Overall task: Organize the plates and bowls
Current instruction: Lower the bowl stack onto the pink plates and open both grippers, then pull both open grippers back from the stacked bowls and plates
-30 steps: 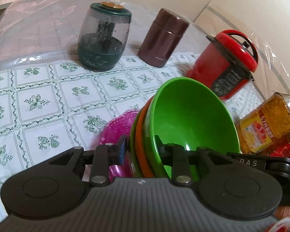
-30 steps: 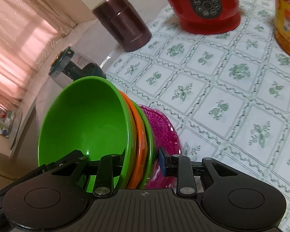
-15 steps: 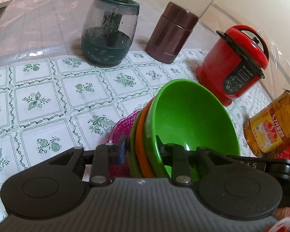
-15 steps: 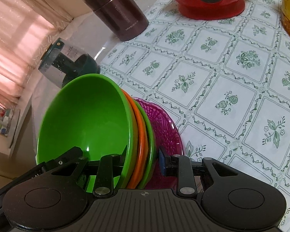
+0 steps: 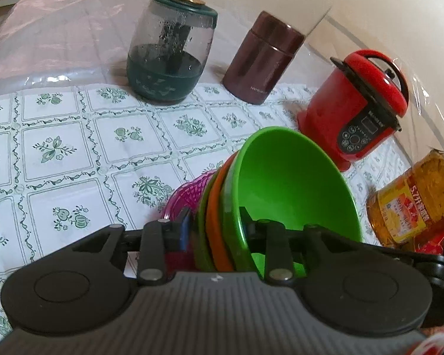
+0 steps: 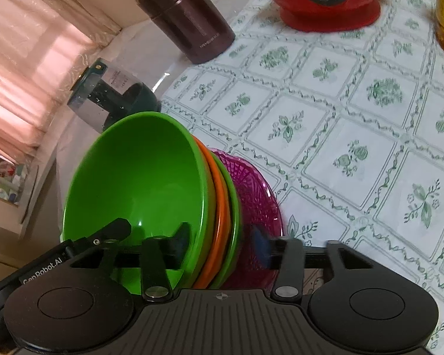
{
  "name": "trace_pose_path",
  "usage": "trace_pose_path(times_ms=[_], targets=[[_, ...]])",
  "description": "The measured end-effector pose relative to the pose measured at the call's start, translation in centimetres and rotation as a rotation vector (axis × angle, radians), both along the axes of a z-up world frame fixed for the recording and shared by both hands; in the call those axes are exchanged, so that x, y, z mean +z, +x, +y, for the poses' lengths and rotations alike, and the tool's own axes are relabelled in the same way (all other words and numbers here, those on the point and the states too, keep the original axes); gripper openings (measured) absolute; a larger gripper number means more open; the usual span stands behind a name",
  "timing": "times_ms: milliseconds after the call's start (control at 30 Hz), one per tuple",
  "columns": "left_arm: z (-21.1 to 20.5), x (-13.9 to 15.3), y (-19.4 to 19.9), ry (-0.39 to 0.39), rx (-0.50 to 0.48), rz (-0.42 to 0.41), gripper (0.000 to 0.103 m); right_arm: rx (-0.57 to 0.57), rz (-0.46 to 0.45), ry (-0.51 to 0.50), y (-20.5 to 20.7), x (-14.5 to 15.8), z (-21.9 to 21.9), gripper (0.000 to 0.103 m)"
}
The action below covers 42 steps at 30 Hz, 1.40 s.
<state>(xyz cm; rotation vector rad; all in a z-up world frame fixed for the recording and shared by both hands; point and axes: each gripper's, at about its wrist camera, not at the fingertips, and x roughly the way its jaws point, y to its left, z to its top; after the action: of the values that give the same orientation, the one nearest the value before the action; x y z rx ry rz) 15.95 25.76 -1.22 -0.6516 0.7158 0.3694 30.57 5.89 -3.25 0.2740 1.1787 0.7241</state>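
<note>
Red rice cooker (image 5: 358,107), maroon flask (image 5: 263,62), green-lidded jar (image 5: 171,51), perhaps oil bottle (image 5: 414,198)

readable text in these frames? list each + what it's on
"GenRobot.AI": left gripper arm, seen in the right wrist view.
Oil bottle label: "5.7", rest blurred.
Flask brand: too small to read.
Red cooker panel: too blurred.

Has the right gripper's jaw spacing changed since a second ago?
Yes. The right gripper has just been opening: its right finger now stands clear of the bowl stack.
</note>
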Motion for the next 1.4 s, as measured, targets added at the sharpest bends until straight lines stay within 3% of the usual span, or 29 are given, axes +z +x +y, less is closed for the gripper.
trace_pose_path(times_ms=[700, 833, 1067, 1400], targets=[[-3.2, 4.5, -7.7, 0.037, 0.054, -0.114, 0.054, 0.016, -0.156, 0.083, -5.6, 4.6, -3.3, 0.063], [-4.2, 4.5, -9.8, 0.058, 0.062, -0.114, 0.065, 0.021, -0.201, 0.084, -7.5, 5.2, -4.5, 0.063], [-6.1, 3.8, -12.9, 0.114, 0.079, -0.076, 0.068, 0.039, -0.27, 0.05, -11.0, 4.8, -6.5, 0.064], [-10.0, 4.1, -15.7, 0.246, 0.014, -0.045, 0.069, 0.081, -0.362, -0.046, -16.0, 3.9, -8.3, 0.064]])
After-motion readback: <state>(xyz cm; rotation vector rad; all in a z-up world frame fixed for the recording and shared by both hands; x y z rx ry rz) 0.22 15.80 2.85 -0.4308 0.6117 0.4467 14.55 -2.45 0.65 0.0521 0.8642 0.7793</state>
